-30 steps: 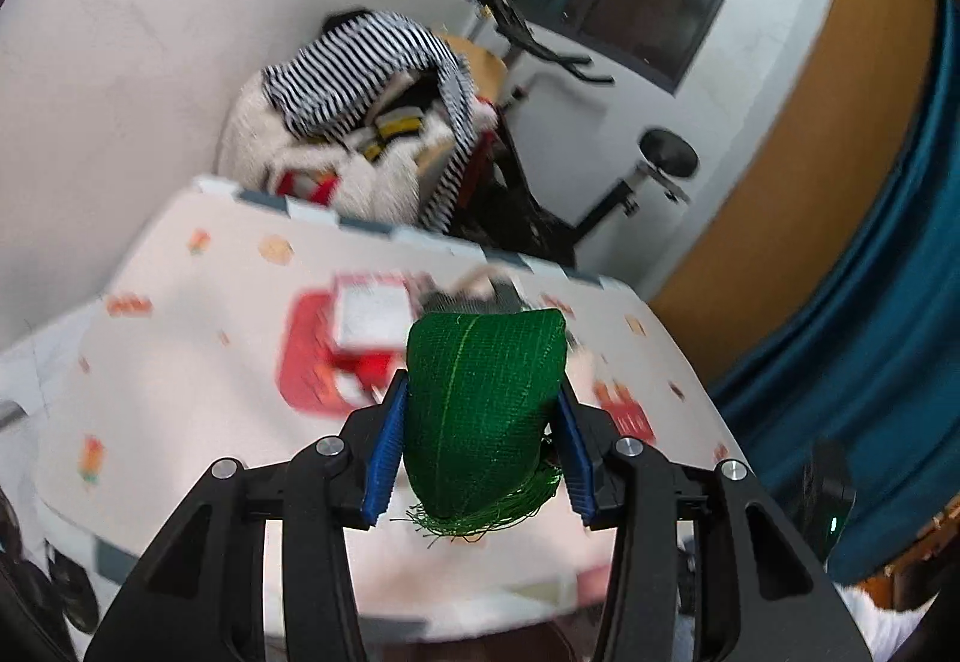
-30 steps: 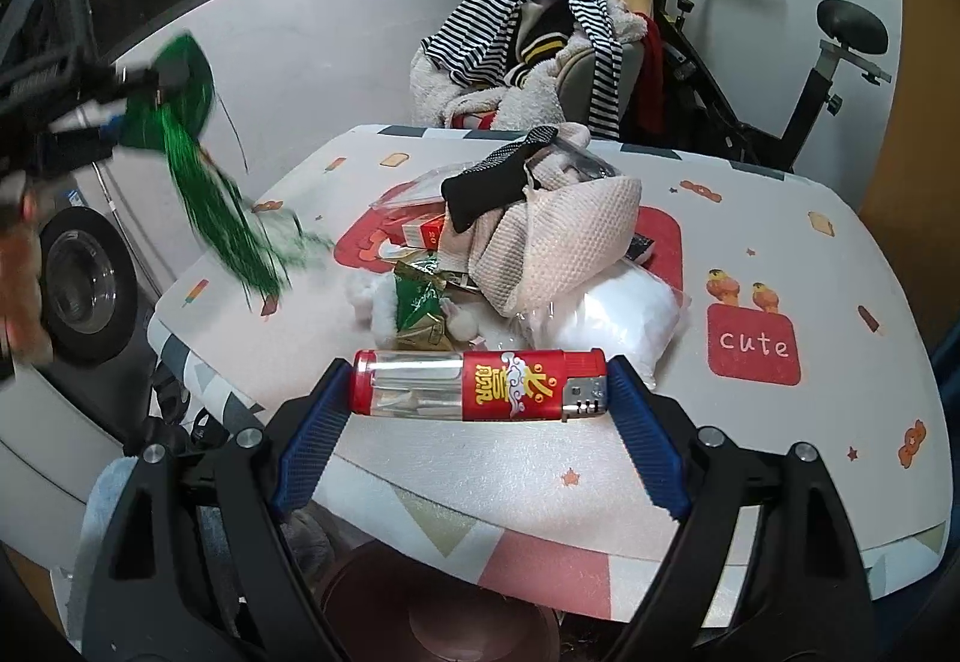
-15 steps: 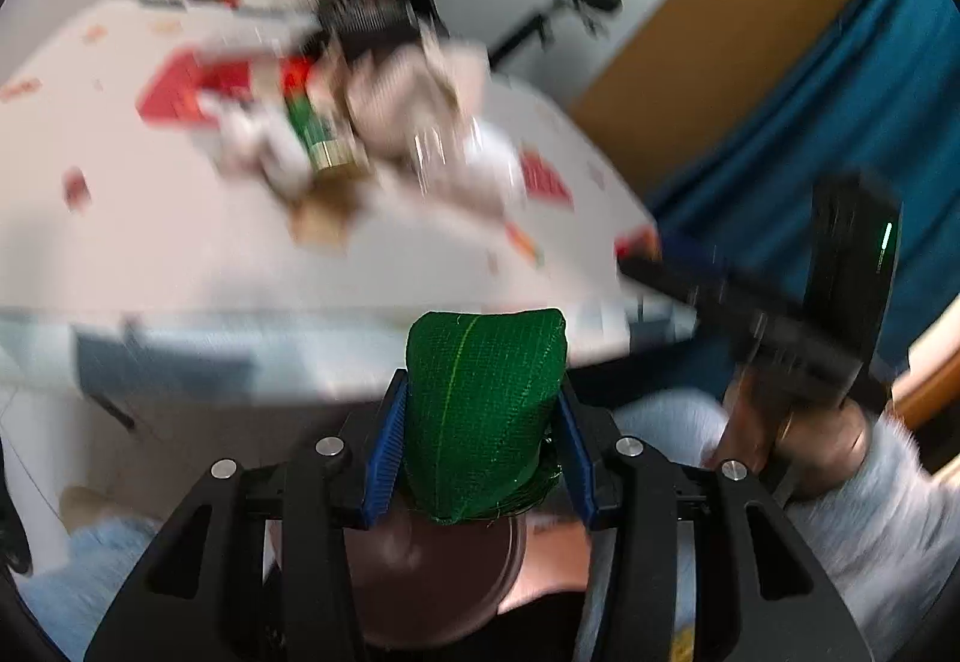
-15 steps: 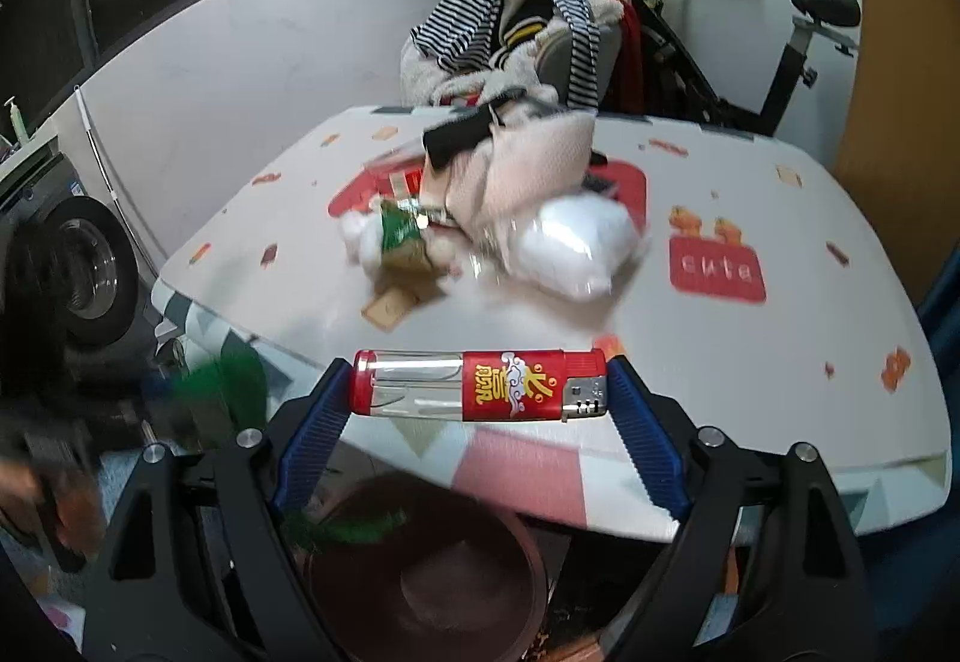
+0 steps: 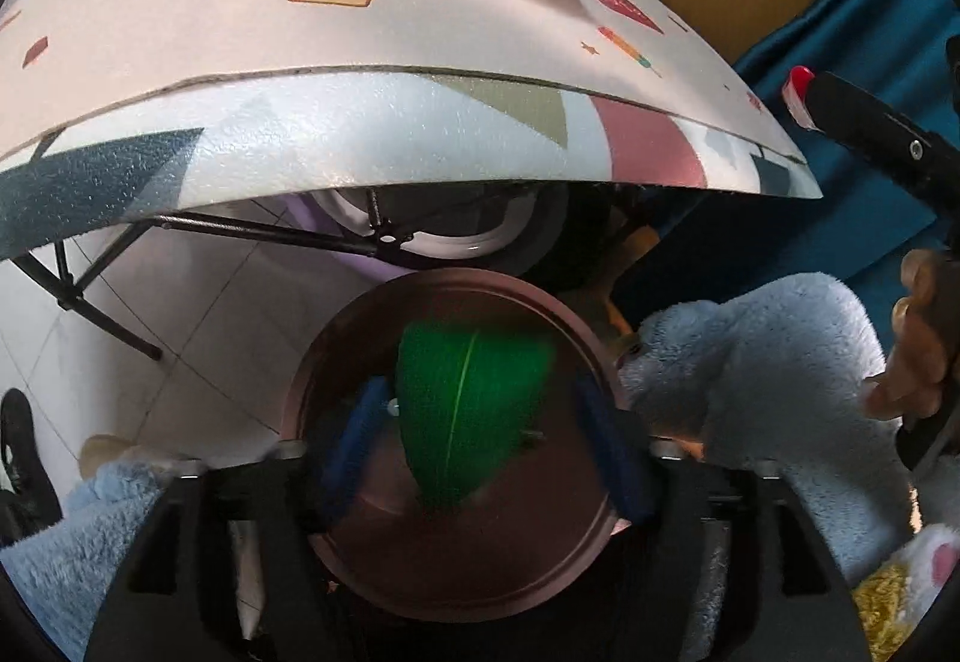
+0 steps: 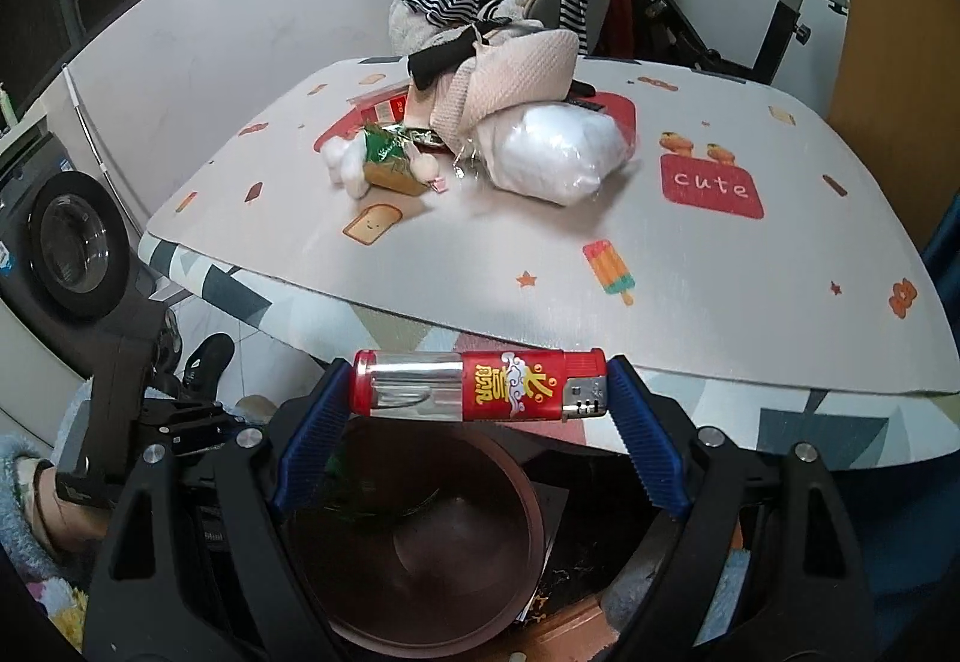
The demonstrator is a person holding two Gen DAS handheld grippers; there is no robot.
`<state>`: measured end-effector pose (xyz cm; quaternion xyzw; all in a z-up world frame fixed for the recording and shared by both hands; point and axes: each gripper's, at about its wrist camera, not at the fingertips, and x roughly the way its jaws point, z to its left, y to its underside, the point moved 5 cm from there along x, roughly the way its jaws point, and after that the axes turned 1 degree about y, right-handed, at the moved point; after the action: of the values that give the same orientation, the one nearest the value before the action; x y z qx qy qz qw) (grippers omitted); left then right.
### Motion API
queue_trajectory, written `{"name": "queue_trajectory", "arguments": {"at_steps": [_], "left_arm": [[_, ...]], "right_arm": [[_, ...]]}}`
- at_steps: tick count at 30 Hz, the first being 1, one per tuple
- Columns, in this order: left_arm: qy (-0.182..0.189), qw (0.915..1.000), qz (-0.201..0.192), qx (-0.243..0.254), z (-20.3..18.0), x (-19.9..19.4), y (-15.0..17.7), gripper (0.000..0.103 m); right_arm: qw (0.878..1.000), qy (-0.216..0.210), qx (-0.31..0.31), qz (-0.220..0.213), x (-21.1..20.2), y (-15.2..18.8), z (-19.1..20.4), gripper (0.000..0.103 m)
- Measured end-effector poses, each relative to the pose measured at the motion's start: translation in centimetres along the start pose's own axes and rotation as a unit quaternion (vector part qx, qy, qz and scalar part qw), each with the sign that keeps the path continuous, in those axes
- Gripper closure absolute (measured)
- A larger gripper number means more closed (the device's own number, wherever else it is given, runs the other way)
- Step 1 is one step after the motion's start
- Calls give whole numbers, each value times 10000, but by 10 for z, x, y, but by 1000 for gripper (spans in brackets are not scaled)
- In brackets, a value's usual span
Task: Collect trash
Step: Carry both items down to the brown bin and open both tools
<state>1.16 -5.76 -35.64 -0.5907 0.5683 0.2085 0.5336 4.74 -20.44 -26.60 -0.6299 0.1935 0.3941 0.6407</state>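
Note:
A green mesh net (image 5: 468, 410) hangs between the blue pads of my left gripper (image 5: 480, 449), over the brown round bin (image 5: 372, 560) on the floor below the table edge. The pads stand wide and clear of the net, which looks blurred. My right gripper (image 6: 477, 416) is shut on a red lighter (image 6: 477, 385), held crosswise above the same bin (image 6: 420, 560) at the table's front edge. More trash lies on the table: a green-gold wrapper (image 6: 387, 155), white cotton (image 6: 342, 161) and a clear bag of white stuff (image 6: 555, 155).
A patterned table (image 6: 660, 272) with a pile of clothes (image 6: 504, 74) at the back. A washing machine (image 6: 66, 242) stands left, an exercise bike (image 6: 780, 2) behind. Table legs (image 5: 90, 302) and my blue fleece sleeves (image 5: 768, 380) crowd the bin.
My left gripper swung down from the table to over the bin and its jaws opened off the green net. My right gripper with the lighter drew back to the table's front edge.

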Motion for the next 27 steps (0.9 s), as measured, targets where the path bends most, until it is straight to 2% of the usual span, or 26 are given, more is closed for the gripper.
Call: {"name": "queue_trajectory", "arguments": {"at_steps": [4, 8, 12, 17, 21, 27], "left_arm": [[-136, 9997, -180, 28, -3, -11, -6, 21], [-300, 9973, -615, -275, 11, -40, -13, 17], [-716, 9905, -1090, -429, 24, -67, -18, 15], [-1199, 9772, -1657, -568, 40, -101, -21, 13], [-1426, 9677, -1972, -653, 50, -119, -17, 11], [-1598, 9588, -2256, -651, 52, -130, -7, 11]], "right_arm": [[10000, -33, 66, 26, 2, 6, 1, 20], [9999, -58, 65, 132, 8, 16, 5, 20], [9996, -86, 13, 254, 15, 26, 12, 20], [9991, -144, -23, 408, 27, 41, 20, 20], [9983, -212, -79, 542, 38, 54, 30, 20], [9968, -233, -163, 745, 52, 71, 38, 20]]}}
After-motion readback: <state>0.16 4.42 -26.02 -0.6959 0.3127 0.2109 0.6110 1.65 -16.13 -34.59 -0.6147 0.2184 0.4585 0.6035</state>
